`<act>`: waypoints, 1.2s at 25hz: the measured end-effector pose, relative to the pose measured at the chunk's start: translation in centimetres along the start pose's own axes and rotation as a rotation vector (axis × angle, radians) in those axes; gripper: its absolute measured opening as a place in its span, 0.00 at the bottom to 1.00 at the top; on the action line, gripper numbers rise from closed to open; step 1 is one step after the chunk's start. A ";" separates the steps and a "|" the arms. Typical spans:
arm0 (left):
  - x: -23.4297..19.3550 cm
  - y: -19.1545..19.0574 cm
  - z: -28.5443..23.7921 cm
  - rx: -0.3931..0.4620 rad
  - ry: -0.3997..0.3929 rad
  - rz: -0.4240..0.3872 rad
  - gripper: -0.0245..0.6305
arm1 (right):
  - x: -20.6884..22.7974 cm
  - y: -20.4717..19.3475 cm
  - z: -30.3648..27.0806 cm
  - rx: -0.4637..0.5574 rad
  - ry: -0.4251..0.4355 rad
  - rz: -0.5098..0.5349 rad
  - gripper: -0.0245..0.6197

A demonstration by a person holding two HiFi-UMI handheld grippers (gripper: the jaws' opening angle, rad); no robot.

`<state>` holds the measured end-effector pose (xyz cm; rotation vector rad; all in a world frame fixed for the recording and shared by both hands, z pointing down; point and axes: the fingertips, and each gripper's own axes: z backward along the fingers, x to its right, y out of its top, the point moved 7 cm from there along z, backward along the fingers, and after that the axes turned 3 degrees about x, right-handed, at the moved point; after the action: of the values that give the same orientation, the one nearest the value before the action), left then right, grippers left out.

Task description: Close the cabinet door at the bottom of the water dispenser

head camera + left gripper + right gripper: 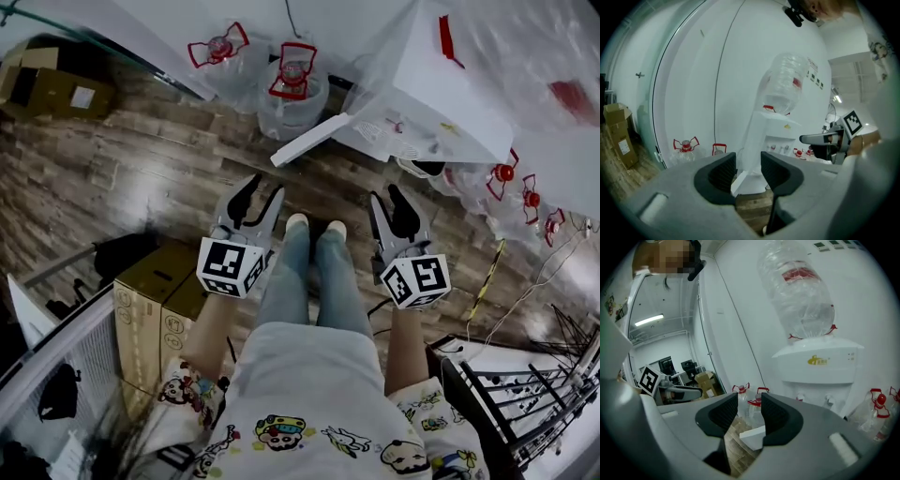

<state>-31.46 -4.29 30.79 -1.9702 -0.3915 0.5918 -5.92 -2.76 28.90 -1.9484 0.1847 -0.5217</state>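
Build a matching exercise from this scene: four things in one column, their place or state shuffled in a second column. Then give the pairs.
1. cabinet door
2. big bottle
3. left gripper
4. red-handled jugs

a. jaws apart, empty
b. standing on the floor
c. swung open
d. upside down on the dispenser

Pairs: 1-c, 2-d, 3-a, 4-b

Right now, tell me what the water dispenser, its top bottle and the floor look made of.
Water dispenser: white moulded plastic by its look, smooth, faint sheen.
Bottle: clear plastic, ribbed, see-through.
Floor: wood-look planks, brown grain, glossy; real wood or laminate is open.
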 end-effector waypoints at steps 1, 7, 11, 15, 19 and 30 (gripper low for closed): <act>-0.4 -1.0 -0.5 -0.012 0.006 0.001 0.28 | 0.2 -0.8 -0.4 -0.005 -0.003 -0.007 0.27; -2.9 -6.9 -3.6 -0.068 0.030 0.034 0.28 | 1.1 -5.6 -2.8 -0.053 -0.001 -0.032 0.27; -4.3 -9.6 -5.5 -0.084 0.038 0.059 0.28 | 2.0 -8.2 -4.8 -0.074 0.011 -0.049 0.27; -5.6 -12.5 -7.2 -0.110 0.038 0.077 0.28 | 3.1 -10.4 -6.7 -0.090 0.009 -0.077 0.27; -7.1 -15.8 -9.3 -0.154 0.026 0.086 0.28 | 3.7 -12.4 -8.4 -0.108 0.017 -0.078 0.27; -10.7 -23.6 -14.6 -0.296 0.025 0.068 0.33 | 4.7 -17.4 -11.0 -0.166 0.047 -0.110 0.27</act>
<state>-32.59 -9.92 59.95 -2.2791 -0.4168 0.5775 -8.34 -6.11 49.61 -2.1176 0.1554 -0.6427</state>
